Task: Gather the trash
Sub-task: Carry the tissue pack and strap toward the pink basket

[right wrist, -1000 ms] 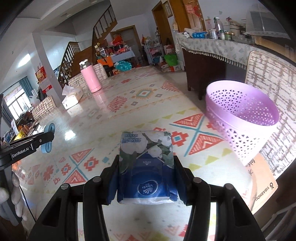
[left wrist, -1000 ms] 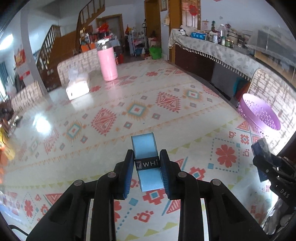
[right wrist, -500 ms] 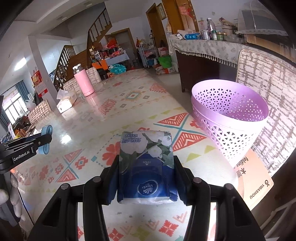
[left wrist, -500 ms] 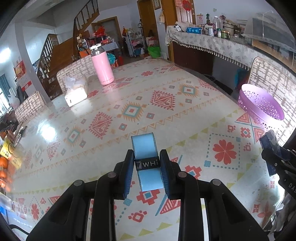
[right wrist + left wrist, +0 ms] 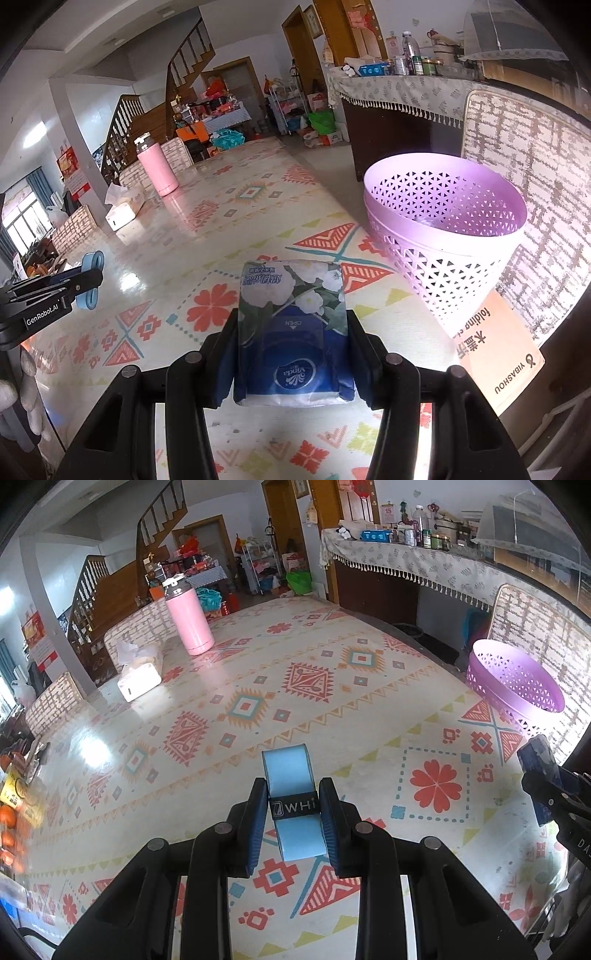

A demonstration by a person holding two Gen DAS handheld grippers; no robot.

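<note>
Holding two pieces of trash, we clamp one blue roll in our left gripper and one tissue pack in our right gripper; one purple basket, one pink bottle and one tissue box stand on the patterned table.

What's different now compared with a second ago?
Both grippers have moved closer to the purple basket, which now looms larger ahead of the right gripper. Nothing was picked up or dropped: the right one still clamps the tissue pack, the left gripper the blue roll.
</note>
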